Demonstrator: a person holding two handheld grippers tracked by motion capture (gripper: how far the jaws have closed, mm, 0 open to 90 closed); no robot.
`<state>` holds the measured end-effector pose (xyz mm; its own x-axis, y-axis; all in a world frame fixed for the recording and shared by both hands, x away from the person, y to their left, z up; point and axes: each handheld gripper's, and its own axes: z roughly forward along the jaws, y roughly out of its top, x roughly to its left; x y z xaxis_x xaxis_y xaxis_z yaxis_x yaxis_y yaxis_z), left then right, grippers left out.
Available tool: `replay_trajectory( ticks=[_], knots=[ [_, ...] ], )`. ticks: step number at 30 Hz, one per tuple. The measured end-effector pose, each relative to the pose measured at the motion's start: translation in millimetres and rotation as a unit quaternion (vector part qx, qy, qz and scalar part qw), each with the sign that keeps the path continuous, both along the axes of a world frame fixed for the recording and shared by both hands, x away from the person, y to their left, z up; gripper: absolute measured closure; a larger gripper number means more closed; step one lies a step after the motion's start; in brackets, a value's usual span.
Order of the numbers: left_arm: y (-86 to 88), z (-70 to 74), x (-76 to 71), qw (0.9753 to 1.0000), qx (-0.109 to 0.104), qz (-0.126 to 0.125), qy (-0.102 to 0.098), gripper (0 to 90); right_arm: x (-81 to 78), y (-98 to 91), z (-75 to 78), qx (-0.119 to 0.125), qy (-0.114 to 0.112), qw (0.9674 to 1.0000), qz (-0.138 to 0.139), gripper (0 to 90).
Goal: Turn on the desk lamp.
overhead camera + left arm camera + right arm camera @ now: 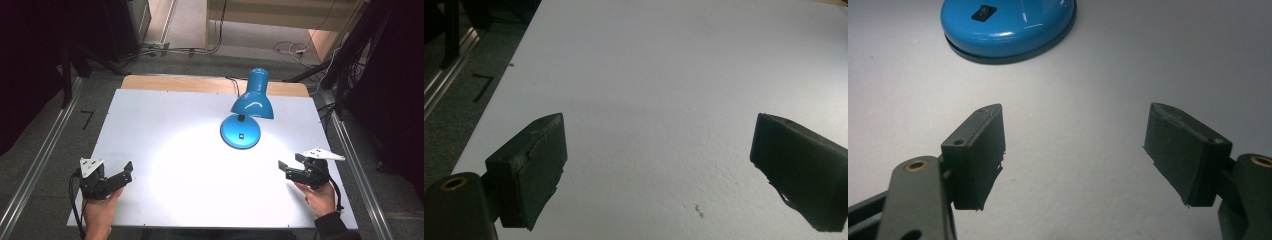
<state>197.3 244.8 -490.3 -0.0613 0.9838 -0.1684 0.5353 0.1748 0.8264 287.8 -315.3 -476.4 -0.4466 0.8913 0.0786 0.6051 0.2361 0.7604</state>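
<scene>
White tabletop (165, 130) fills the middle of the frame, lit by a blue desk lamp (247, 112) standing right of centre. Left gripper (125, 173) at lower left, right gripper (286, 166) at lower right — both spread wide, holding nothing.

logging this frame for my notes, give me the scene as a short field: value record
surface: white table
object: blue desk lamp, upright, far right of centre
lamp state: lit, bright pool on the table
lamp switch: black rocker on the base
left tool: open, holds nothing, near left corner
right tool: open, holds nothing, aimed at the lamp base
</scene>
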Motion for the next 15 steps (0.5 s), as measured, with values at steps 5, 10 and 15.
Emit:
replay_trajectory(
  ticks=[5, 10, 15],
  knots=[
    [-0.2, -0.2, -0.1, 1.0, -0.002, 0.001, -0.002, 9.0, -5.2, -7.3, 1.1, 0.007, -0.001, 1.0, -0.004, 22.5],
    [-0.1, -0.1, -0.6, 1.0, -0.002, 0.001, -0.002, 9.0, -8.7, -14.3, 0.4, 0.01, 0.001, 0.9999, -0.008, 21.8],
    [-0.4, -0.5, -0.6, 1.0, -0.005, -0.002, -0.002, 9.1, -12.2, -21.5, 0.9, 0.01, 0.0, 0.9998, -0.015, 21.5]
  ],
)
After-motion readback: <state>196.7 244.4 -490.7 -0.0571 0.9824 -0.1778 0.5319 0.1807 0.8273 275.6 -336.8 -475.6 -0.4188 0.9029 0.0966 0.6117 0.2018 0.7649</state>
